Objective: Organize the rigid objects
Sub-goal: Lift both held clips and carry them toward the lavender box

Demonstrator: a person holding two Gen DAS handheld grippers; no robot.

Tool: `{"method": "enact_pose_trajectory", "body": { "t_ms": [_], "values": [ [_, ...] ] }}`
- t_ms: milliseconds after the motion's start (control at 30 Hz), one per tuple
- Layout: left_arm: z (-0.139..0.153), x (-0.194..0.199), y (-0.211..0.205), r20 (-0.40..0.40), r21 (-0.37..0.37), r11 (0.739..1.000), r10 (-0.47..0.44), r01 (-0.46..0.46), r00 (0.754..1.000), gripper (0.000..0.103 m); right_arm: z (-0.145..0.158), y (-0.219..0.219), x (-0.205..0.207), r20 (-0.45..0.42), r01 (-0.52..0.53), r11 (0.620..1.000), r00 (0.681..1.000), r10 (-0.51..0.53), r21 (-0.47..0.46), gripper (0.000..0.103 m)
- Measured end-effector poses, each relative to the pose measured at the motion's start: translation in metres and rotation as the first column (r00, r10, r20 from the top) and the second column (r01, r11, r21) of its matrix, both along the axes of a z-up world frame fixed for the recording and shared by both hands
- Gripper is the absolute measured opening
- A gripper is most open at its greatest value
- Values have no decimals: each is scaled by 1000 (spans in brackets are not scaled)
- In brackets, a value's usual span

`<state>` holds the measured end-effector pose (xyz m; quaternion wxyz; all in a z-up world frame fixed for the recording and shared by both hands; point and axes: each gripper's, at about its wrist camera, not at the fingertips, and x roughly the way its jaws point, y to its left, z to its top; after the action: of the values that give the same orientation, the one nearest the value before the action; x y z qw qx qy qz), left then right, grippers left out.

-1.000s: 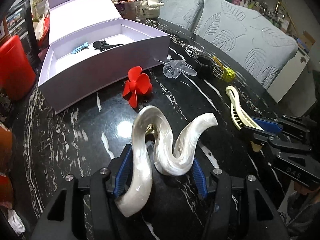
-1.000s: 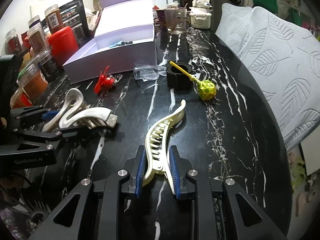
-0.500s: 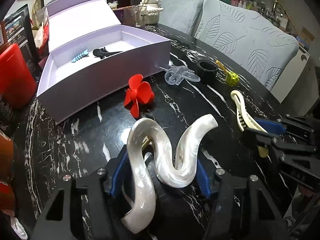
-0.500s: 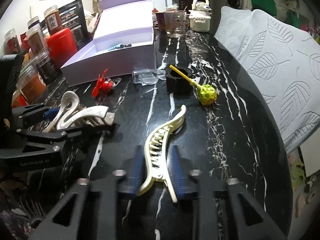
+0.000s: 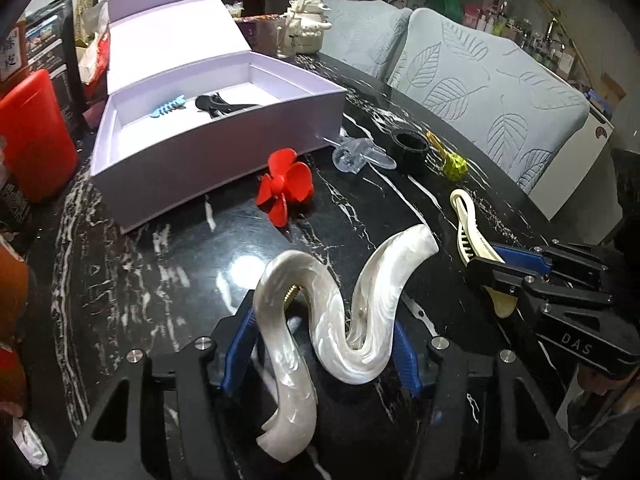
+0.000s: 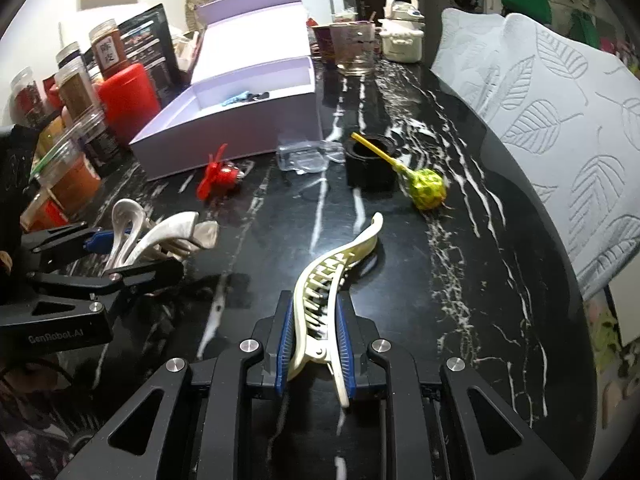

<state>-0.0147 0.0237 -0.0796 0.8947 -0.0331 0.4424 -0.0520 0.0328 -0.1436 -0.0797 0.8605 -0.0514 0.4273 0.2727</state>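
My left gripper [image 5: 322, 344] is shut on a pearl-white S-shaped hair clip [image 5: 332, 320], held just above the black marble table [image 5: 160, 280]. At the right, my right gripper [image 6: 315, 340] is shut on the hinge end of a cream toothed hair clip [image 6: 336, 264], whose tip points away over the table. An open lilac box [image 5: 216, 160] stands at the back left, holding a blue fishbone clip [image 5: 168, 106] and a black clip [image 5: 216, 105]. In front of it lie a red flower clip [image 5: 286, 186], a clear clip [image 5: 356, 154], a black ring [image 5: 410, 148] and a green-wrapped lollipop [image 5: 454, 166].
A red canister [image 6: 128, 96] and several spice jars [image 6: 76, 88] crowd the table's left side. A glass cup [image 6: 356, 52] and a white teapot [image 6: 402, 36] stand at the back. Leaf-patterned chair backs [image 6: 560, 120] line the right edge.
The right gripper's pads have closed the last small gap onto the cream clip. The left gripper has kept its hold on the pearl clip and has barely moved.
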Motion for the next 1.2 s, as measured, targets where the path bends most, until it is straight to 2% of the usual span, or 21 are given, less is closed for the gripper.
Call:
{"method": "enact_pose_trajectory", "body": {
  "t_ms": [600, 1200],
  "values": [
    [31, -20, 30, 81, -14, 997, 72, -71, 994, 58, 29, 36, -10, 26, -91, 995, 996, 90, 47, 20],
    [83, -4, 62, 214, -14, 994, 112, -112, 970, 58, 75, 72, 5, 98, -185, 979, 979, 177, 82, 20]
  ]
}}
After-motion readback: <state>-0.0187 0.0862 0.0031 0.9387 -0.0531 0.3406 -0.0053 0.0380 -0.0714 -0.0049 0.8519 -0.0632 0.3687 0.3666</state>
